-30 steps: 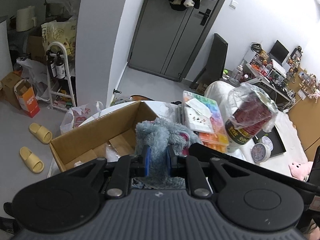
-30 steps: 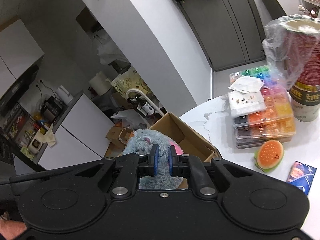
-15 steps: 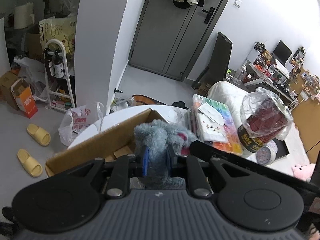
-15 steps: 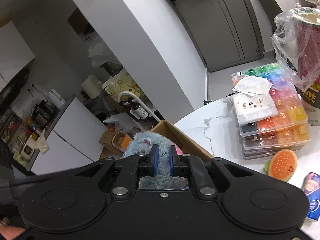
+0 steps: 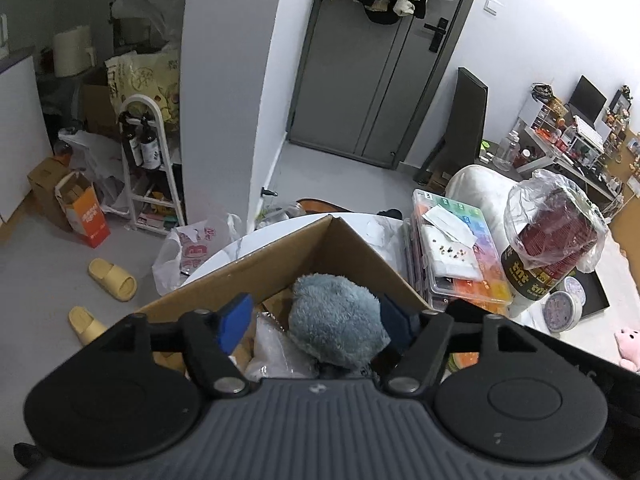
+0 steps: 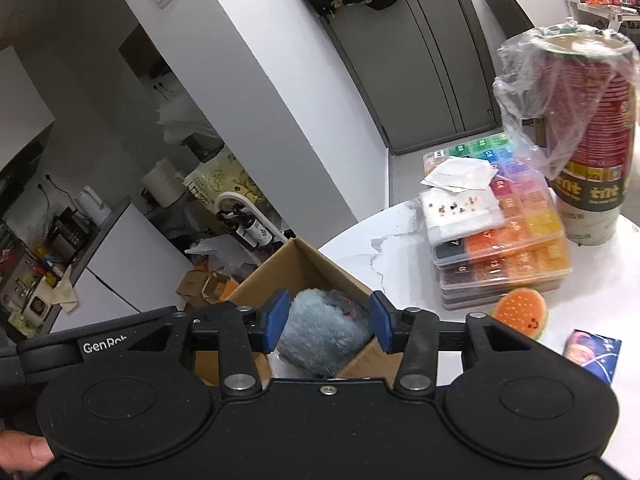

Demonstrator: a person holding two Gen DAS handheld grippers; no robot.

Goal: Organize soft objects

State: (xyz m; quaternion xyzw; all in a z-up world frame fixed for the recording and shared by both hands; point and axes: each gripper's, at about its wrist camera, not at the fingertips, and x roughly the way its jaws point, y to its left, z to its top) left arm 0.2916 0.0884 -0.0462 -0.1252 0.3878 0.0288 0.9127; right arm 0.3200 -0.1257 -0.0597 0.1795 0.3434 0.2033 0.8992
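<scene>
A grey-blue plush toy (image 5: pixel 336 318) lies inside the open cardboard box (image 5: pixel 280 258) on the white round table. My left gripper (image 5: pixel 316 322) is open above it, blue pads spread to either side of the toy. In the right wrist view the same toy (image 6: pixel 324 330) sits in the box (image 6: pixel 316 260), and my right gripper (image 6: pixel 326 322) is open too, its pads apart on both sides of the plush. An orange watermelon-slice plush (image 6: pixel 520 316) lies on the table to the right of the box. A pink plush (image 5: pixel 628 346) shows at the far right.
Stacked colourful bead organiser boxes (image 6: pixel 500 240) stand right of the box, with a tall stack of red cups in a plastic bag (image 6: pixel 588 132) behind. A blue packet (image 6: pixel 592 354) lies near the table's right edge (image 6: pixel 600 280). Yellow slippers (image 5: pixel 112 280) lie on the floor.
Both grippers opened and let go of the grey-blue plush, which dropped lower into the cardboard box. Earlier both were shut on it above the box.
</scene>
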